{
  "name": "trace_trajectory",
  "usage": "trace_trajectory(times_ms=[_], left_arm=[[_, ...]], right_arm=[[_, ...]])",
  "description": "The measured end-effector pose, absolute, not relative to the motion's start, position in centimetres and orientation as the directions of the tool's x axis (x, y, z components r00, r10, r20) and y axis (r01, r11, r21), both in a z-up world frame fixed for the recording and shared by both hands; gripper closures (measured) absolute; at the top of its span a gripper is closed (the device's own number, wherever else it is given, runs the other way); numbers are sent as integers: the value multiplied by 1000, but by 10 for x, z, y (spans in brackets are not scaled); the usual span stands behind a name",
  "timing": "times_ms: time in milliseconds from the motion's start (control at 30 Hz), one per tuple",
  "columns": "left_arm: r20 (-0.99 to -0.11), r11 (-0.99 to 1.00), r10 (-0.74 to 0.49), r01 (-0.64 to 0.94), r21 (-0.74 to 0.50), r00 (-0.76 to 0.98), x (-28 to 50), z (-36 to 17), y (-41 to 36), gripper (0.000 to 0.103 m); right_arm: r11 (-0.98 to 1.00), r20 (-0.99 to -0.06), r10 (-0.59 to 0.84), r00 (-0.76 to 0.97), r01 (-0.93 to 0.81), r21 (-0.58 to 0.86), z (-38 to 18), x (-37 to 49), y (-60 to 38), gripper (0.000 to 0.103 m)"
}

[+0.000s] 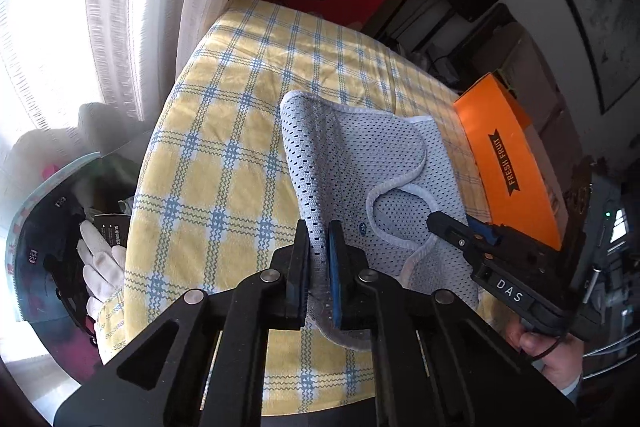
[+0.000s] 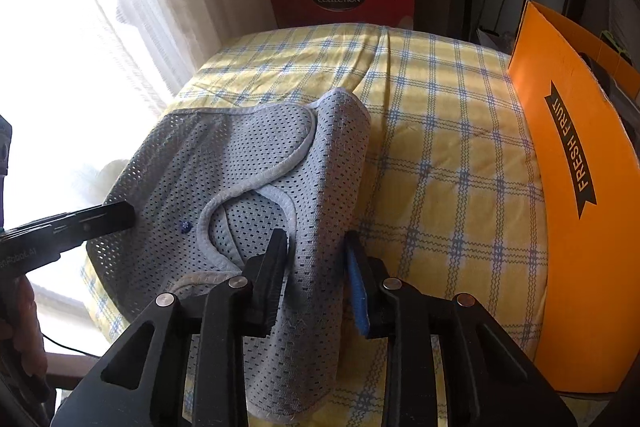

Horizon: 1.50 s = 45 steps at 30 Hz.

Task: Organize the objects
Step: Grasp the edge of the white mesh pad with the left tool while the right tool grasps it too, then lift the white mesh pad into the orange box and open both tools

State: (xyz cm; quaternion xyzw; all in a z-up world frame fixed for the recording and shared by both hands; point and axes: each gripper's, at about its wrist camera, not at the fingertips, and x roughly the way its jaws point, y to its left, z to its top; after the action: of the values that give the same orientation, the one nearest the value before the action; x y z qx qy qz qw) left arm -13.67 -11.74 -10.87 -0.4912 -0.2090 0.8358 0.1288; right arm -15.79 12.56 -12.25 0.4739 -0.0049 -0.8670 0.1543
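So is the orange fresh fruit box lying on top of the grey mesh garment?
No, the orange box stands at the right edge of the checked cloth, apart from the grey mesh garment.

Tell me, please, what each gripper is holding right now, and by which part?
The left gripper pinches a raised fold at the near edge of the grey mesh garment. The right gripper straddles a bunched fold of it; a firm grip cannot be told.
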Motion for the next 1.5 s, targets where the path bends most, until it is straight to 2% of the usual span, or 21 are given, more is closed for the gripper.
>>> trace_trajectory(times_ms=[67, 433, 700, 900, 1267, 1500], left_arm=[[-752, -868, 440, -19, -495, -492, -135, -101, -118, 98], [-689, -867, 477, -159, -473, -545, -138, -32, -79, 98], [-644, -838, 539, -266, -477, -543, -153, 12, -18, 98], [-628, -816, 577, -343, -465, -522, -161, 35, 41, 98], [-612, -754, 655, -444, -484, -443, -181, 52, 145, 98], [-641, -739, 666, -458, -495, -382, -188, 37, 186, 98]], right_arm=[[-943, -801, -314, -509, 267, 200, -117, -156, 127, 84], [-927, -723, -367, -586, 297, 230, -52, -145, 141, 87], [-934, -676, -357, -645, 243, 262, -1, -142, 199, 87], [-955, -665, -293, -687, 186, 229, 25, -136, 240, 88], [-984, -653, -171, -738, 96, 149, 58, -128, 294, 89], [-978, -676, -183, -714, 62, 200, 44, -131, 340, 89]])
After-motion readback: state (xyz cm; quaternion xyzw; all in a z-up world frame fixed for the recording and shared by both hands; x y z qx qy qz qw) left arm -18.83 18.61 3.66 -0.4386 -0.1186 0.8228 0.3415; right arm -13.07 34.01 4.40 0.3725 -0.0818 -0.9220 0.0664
